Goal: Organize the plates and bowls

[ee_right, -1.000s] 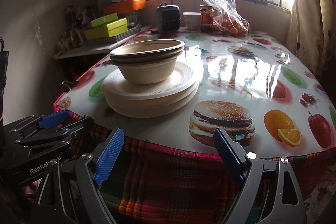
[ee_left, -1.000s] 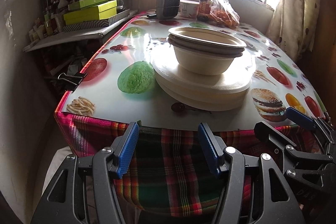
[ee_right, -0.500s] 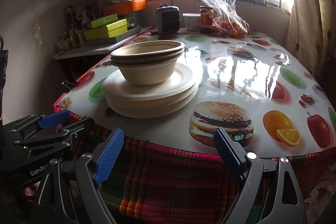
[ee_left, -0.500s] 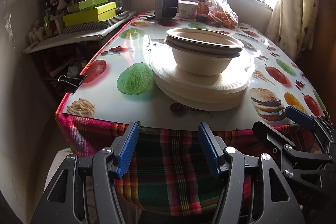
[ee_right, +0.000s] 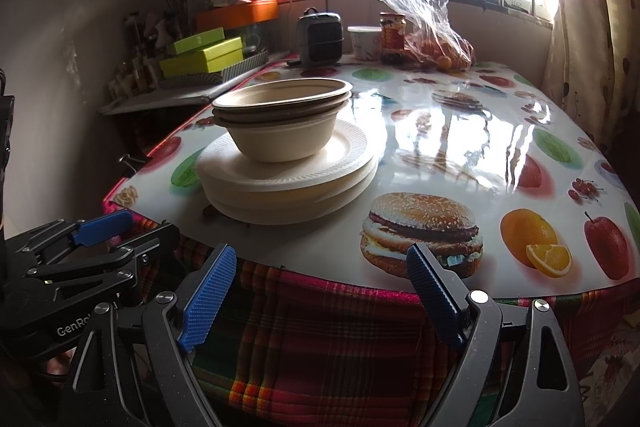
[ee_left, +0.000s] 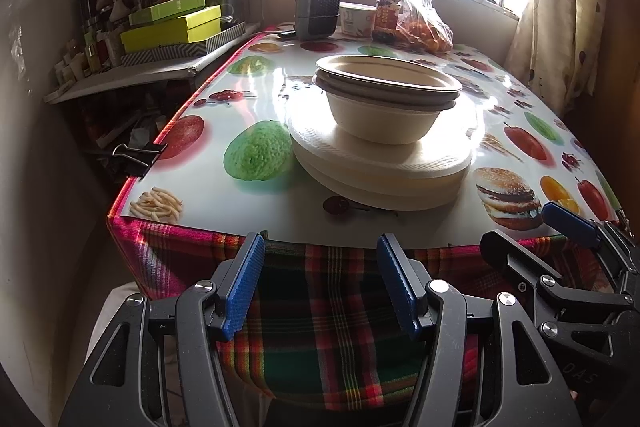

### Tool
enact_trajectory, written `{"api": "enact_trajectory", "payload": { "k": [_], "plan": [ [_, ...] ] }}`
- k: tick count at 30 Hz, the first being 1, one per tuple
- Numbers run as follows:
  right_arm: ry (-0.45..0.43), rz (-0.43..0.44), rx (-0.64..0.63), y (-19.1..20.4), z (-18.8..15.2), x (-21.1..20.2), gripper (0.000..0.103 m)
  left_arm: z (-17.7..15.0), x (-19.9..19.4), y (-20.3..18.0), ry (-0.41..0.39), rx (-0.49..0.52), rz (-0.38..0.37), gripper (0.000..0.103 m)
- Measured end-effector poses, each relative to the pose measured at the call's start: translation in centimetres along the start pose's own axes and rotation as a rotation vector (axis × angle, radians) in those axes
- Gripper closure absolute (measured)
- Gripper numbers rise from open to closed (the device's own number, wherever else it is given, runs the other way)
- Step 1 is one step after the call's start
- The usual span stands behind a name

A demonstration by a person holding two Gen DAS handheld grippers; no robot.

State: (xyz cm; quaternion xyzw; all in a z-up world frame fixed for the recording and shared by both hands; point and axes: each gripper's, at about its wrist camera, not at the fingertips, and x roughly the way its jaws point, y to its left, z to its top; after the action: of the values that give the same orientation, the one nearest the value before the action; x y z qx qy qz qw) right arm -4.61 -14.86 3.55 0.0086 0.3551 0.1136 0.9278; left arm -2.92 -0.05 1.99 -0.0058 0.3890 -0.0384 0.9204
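Item: nested bowls point(ee_left: 386, 99) on plates point(ee_left: 380, 167), light, flimsy; I'd pinch rims; my left gripper point(ee_left: 320, 287) and right gripper point(ee_right: 320, 299) gape empty.

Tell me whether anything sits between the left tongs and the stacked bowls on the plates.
Nothing visible does. The left tongs hang open and empty off the table's near edge, and only bare printed tablecloth lies between them and the bowls, which rest on the plate stack. The right tongs stand off to the side.
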Motion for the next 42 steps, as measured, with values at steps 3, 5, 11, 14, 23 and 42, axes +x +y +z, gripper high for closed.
{"api": "enact_trajectory", "payload": {
  "k": [3, 5, 11, 14, 23, 42],
  "plan": [
    [0.0, 0.001, -0.001, -0.03, -0.01, 0.0, 0.015, -0.01, 0.0, -0.01, 0.0, 0.0, 0.0, 0.043],
    [0.0, 0.001, -0.001, -0.03, -0.02, 0.0, 0.015, 0.0, -0.07, -0.02, -0.002, 0.0, 0.0, 0.043],
    [0.0, 0.001, 0.0, -0.04, -0.05, -0.01, 0.015, -0.01, -0.17, -0.01, -0.003, 0.001, -0.001, 0.043],
    [-0.001, 0.001, -0.001, -0.05, -0.06, -0.01, 0.015, -0.02, -0.2, -0.02, -0.003, 0.001, 0.0, 0.043],
    [-0.001, 0.0, 0.0, -0.09, -0.03, -0.04, 0.015, -0.04, -0.32, -0.03, -0.005, 0.002, 0.001, 0.043],
    [-0.002, 0.0, 0.0, -0.05, -0.09, -0.05, 0.015, -0.04, -0.33, -0.05, -0.005, 0.002, 0.0, 0.043]
  ]
}}
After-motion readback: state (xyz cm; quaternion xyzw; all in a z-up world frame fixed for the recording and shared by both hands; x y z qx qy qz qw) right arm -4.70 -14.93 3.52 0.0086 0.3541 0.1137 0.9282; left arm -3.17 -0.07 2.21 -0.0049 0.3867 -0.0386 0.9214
